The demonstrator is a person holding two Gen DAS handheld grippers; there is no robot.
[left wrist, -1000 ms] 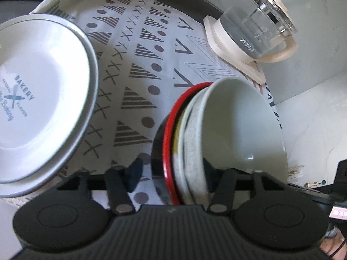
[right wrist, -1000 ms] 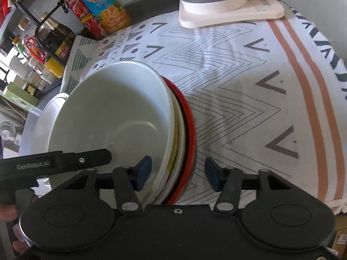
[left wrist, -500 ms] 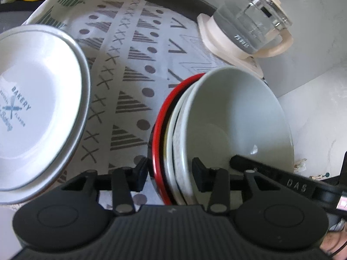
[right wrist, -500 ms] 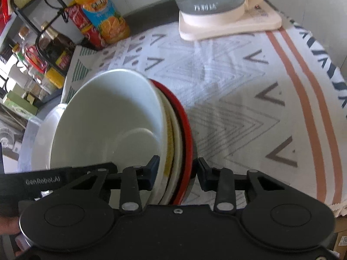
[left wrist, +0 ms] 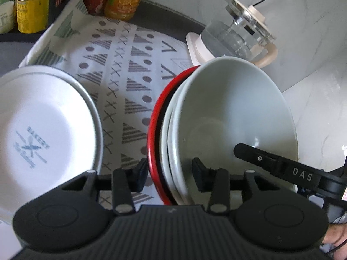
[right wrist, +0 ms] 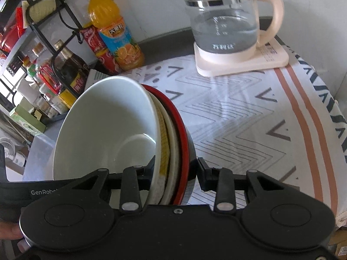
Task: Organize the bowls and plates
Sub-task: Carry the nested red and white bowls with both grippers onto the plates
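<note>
- With both grippers clamped on opposite sides of the bowl stack, the step in hand reads as a two-handed lift and carry.
- Left gripper: jaws closed across the rims, one pad outside the red bowl, the other inside the white bowl.
- Right gripper: same pinch from the far side, one pad inside the white bowl, one against the dark outer wall.
- Stack sits tilted between the two grippers, over the patterned cloth; whether its base touches the cloth I cannot tell.
- White plates are stacked just beside it on the left; kettle stands behind, well apart.
- Next move, my guess: travel to the plates or a storage spot, both hands level and in sync so the nested bowls don't slide.
</note>
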